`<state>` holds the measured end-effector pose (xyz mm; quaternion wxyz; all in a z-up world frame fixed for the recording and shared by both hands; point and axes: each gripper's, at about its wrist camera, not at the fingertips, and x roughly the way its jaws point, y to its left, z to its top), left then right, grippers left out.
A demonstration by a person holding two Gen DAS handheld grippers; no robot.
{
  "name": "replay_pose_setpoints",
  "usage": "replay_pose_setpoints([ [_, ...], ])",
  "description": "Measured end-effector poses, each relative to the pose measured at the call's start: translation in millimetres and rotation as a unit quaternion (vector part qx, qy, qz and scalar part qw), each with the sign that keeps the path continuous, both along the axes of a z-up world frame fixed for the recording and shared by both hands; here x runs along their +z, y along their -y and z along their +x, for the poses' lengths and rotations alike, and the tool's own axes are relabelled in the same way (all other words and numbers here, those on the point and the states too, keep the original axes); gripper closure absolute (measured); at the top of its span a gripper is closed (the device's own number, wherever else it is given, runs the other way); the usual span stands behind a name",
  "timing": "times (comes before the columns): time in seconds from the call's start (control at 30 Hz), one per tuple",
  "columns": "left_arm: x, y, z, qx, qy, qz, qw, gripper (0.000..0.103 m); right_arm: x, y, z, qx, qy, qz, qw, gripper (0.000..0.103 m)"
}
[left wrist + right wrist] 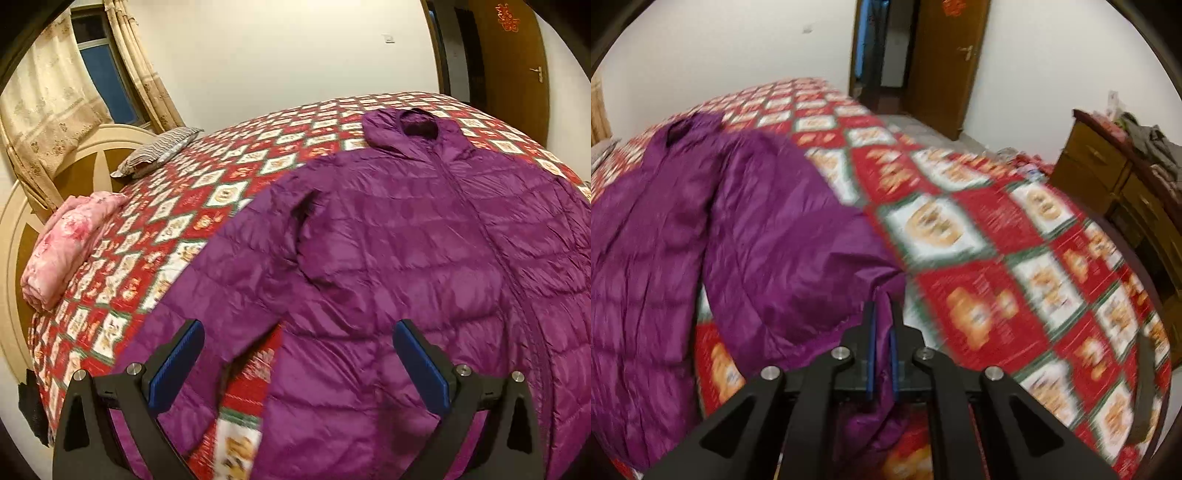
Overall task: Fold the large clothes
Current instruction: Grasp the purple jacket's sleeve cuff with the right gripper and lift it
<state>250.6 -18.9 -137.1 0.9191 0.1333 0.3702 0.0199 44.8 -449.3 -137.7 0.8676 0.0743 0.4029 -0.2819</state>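
A purple quilted hooded jacket [406,243] lies front up on the bed, hood at the far end, its left sleeve [221,295] stretched out toward me. My left gripper [297,354] is open and empty, hovering over the jacket's lower hem and the gap beside the sleeve. In the right wrist view the jacket [657,229] lies at the left, and its right sleeve [798,236] runs into my right gripper [882,332]. That gripper is shut on the sleeve's cuff end and holds it lifted off the bedspread. The view is blurred by motion.
The bed has a red, white and green patterned spread [192,192]. A folded pink quilt [66,251] and a striped pillow [159,147] lie by the headboard [22,236]. A wooden dresser [1115,177] stands to the right of the bed, with a brown door [945,62] behind.
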Motion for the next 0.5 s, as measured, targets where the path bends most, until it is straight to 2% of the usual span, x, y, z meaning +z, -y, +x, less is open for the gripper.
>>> replay_pose_setpoints([
  [0.17,8.1,-23.0,23.9,0.027,0.012,0.01,0.9995,0.001,48.1,37.3,2.8,-0.04,0.034,-0.044,0.998,0.096],
  [0.3,11.8,-38.1,43.6,0.042,0.014,0.016,0.9989,0.001,83.0,46.2,12.1,-0.051,0.061,-0.076,0.994,0.096],
  [0.37,13.8,-42.7,51.7,0.043,0.012,0.012,0.9989,0.001,96.8,40.9,23.1,-0.044,0.075,-0.084,0.993,0.096],
  [0.5,19.8,-44.9,63.2,0.043,0.014,0.002,0.999,0.001,124.9,-2.4,51.9,0.011,0.104,-0.101,0.989,0.096],
])
